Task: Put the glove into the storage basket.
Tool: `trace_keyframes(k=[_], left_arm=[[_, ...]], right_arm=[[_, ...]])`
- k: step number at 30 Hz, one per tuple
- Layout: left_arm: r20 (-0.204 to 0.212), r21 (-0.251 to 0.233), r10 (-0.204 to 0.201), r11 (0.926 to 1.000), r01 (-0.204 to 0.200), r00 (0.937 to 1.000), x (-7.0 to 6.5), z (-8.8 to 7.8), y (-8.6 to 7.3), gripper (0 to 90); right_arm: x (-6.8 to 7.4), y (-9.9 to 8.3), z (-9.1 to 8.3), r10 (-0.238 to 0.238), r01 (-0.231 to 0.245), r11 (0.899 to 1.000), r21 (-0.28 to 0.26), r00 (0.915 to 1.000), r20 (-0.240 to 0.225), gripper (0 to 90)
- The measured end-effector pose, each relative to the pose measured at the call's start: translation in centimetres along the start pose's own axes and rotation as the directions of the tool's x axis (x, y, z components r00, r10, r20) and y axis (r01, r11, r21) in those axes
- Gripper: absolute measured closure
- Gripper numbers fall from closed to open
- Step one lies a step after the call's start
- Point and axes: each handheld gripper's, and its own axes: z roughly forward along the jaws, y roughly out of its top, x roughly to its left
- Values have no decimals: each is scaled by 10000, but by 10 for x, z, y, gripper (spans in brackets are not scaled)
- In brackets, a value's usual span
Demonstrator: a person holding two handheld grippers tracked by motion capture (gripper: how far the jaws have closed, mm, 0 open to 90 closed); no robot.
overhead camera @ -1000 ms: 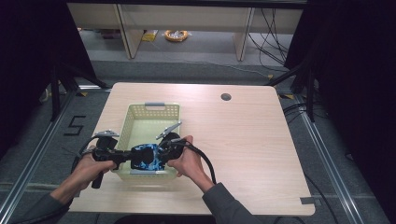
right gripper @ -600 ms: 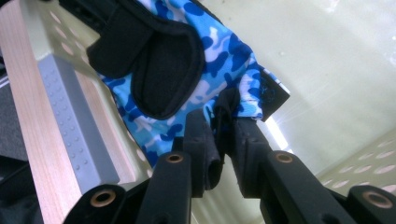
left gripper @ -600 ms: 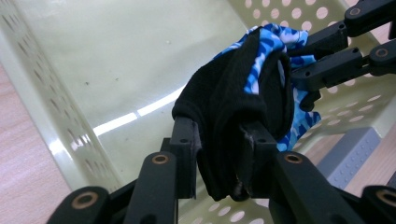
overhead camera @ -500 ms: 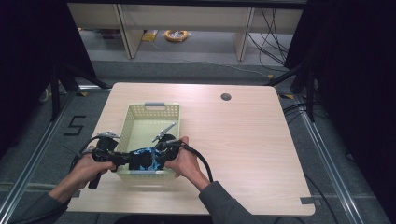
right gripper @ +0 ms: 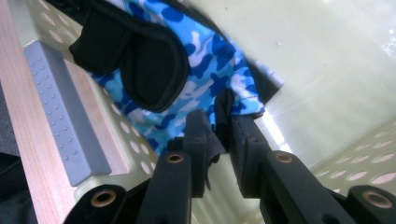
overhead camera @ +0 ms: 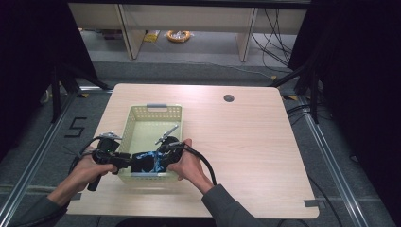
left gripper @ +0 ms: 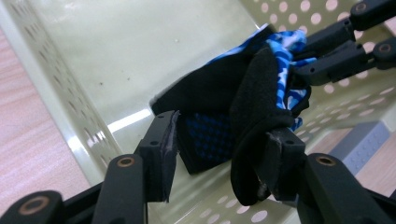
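The left gripper's (left gripper: 217,158) fingers (left gripper: 161,154) have just been opening. They now stand apart with the glove (left gripper: 233,93) between them: black cloth still drapes over the one on the right of its view, while the other looks clear of the fabric, so this grip reads as released. The right gripper's (right gripper: 218,140) fingers (right gripper: 198,140) are clenched on a fold of the glove's blue camouflage edge, pinching it narrowly.

The glove hangs between the two grippers, low inside the basket (overhead camera: 142,127) at its near end, just above the floor and close to the near wall with the grey handle (right gripper: 65,116). In the high view it shows as a dark and blue bundle (overhead camera: 149,161) stretched across the basket's width, long axis running from left gripper (overhead camera: 124,161) to right gripper (overhead camera: 165,153). Both hands sit at the near rim, the left hand (overhead camera: 92,165) outside the basket's left wall, the right hand (overhead camera: 187,163) at its right corner.

The glove's weight now seems to rest on the right side alone, so letting it drop turns on those fingers parting. The basket stands on the surface (overhead camera: 246,142).
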Motion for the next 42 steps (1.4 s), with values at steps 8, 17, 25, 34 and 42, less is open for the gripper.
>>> trace_keyframes(k=[8, 17, 25, 34, 42], left_arm=[[-164, 18, -140, 9999, 140, 9998, 0, 0, 1, 495], [-26, -314, -185, 9993, 184, 9998, -3, -3, 3, 497], [293, -468, -78, 9989, 92, 9995, -11, -5, 4, 471], [734, -924, -96, 9956, 164, 9973, -29, -11, 6, 396], [1227, -1875, -100, 9817, 330, 9924, -50, -16, 6, 363]], right_arm=[[-1, 1, -2, -43, 44, 9999, -107, 10000, 30, 775], [-1, 3, -9, -96, 98, 9995, -305, 9999, 64, 767], [0, 3, -15, -118, 116, 9980, -619, 9999, -20, 755], [-3, -4, -34, -149, 142, 9907, -1350, 9999, -43, 695], [-12, -19, -58, 137, -129, 9805, -1962, 9999, 28, 623]])
